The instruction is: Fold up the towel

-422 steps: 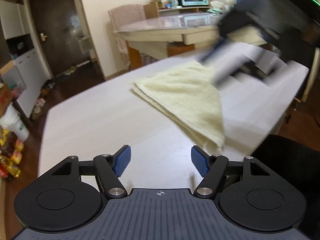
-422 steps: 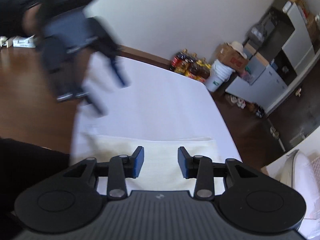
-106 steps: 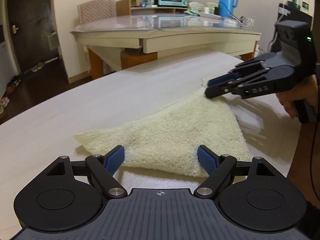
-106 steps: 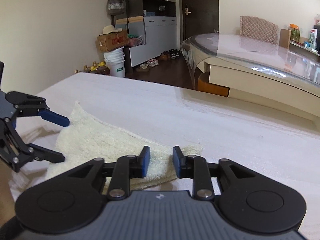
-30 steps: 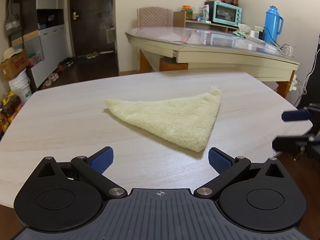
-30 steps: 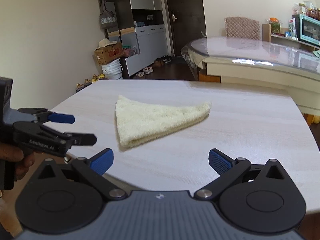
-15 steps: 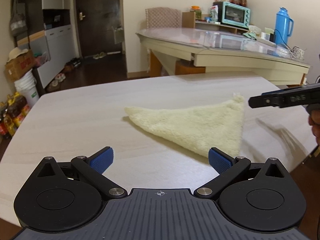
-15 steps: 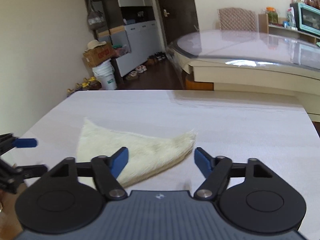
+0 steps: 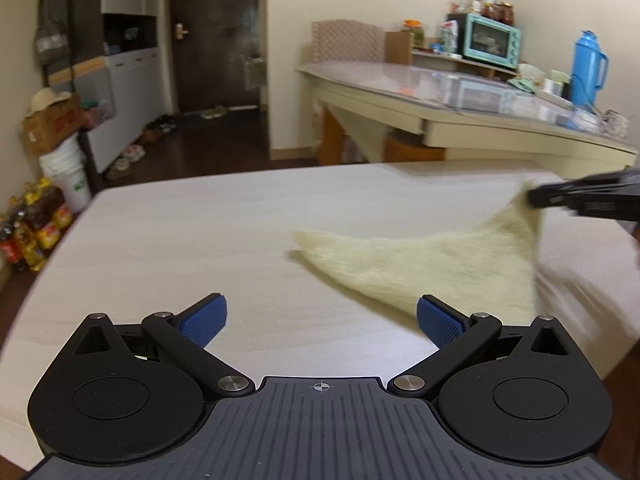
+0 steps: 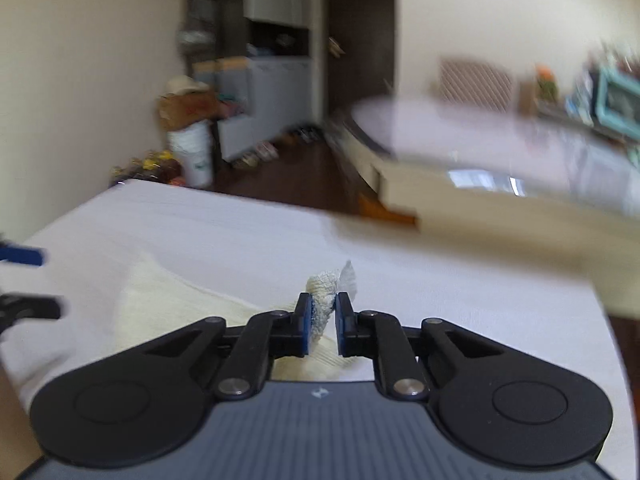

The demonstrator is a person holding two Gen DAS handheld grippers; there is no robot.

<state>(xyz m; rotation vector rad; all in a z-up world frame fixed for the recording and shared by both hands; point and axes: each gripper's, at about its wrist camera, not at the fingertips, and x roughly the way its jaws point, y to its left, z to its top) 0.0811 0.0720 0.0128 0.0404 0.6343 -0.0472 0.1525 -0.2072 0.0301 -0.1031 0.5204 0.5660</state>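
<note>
A pale yellow towel [image 9: 436, 256], folded into a triangle, lies on the light wooden table [image 9: 180, 240]. My right gripper [image 10: 323, 314] is shut on the towel's far corner [image 10: 326, 290], which pokes up between its blue pads. In the left wrist view that gripper [image 9: 534, 198] holds the corner lifted off the table at the right. My left gripper [image 9: 320, 318] stands open just above the table, near the towel's front tip, with nothing between its fingers. Its blurred fingers [image 10: 22, 256] show at the left edge of the right wrist view.
Behind the table stands a glass-topped dining table [image 9: 460, 92] with a teal oven [image 9: 492, 42] and a blue flask [image 9: 586, 68]. On the floor at left are bottles [image 9: 32, 228], a white bucket [image 9: 66, 176] and a cardboard box [image 9: 52, 124].
My right gripper moved in, shut on the towel's far corner and raised it. My left gripper stayed open and shifted left, so the towel now sits further right in its view.
</note>
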